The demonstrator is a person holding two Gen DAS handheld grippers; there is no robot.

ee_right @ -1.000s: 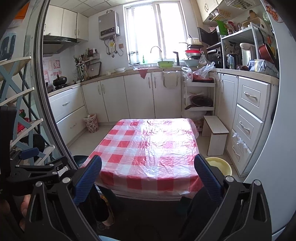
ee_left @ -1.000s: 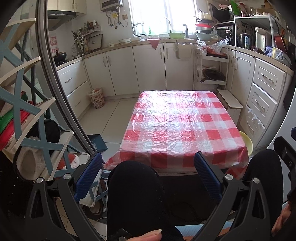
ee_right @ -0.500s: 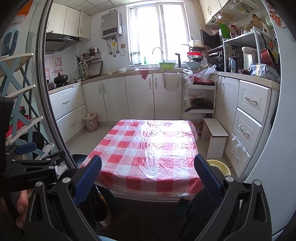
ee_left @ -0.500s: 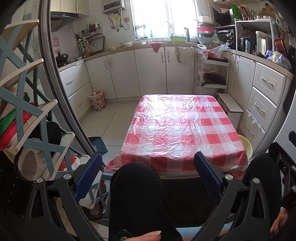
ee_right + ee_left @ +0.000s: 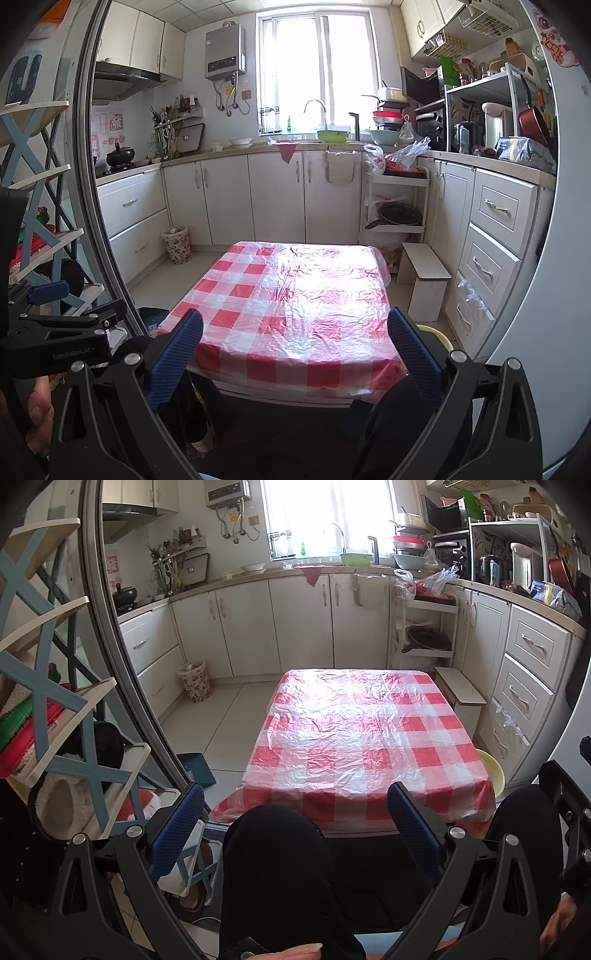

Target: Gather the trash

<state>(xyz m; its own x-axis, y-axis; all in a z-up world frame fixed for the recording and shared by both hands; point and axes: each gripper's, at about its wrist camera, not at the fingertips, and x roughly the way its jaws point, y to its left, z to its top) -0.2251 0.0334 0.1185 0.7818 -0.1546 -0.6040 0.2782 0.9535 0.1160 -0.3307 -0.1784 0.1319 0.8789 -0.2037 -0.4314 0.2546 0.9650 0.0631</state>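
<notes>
— Kitchen cabinets [image 5: 273, 199] are wrapping round a low table [image 5: 365, 738] under a red-and-white checked plastic cloth. How are the claws standing?

— Both are gaping wide. The left gripper [image 5: 295, 823] is holding nothing; between its blue pads [image 5: 413, 830] a dark-trousered knee [image 5: 280, 867] is showing. The right gripper [image 5: 295, 350] is also gripping nothing, and its fingers are framing the near edge of the table.

— What is changing from a second ago?

— The right view is tilting upward: more ceiling and upper cupboards are appearing, and the table is sitting lower in the picture. The left view is likewise lifting a little, with the table sliding down the frame. Neither claw is changing its spread.

— And the trash?

— No loose scrap is lying on the cloth in either view. A patterned waste basket [image 5: 195, 680] is standing on the floor by the left-hand drawers, well apart from the table, and something seems to be sticking out of its top, though it is too small to tell.

— What is one camera catching that the other is missing?

— The left view is showing both knees and a yellow basin [image 5: 491, 771] on the floor at the table's right corner. The right view is showing the other gripper's black body with a hand [image 5: 37, 417] under it, a water heater [image 5: 225, 51] on the wall, and a white stool [image 5: 424, 280] beside the table.
</notes>
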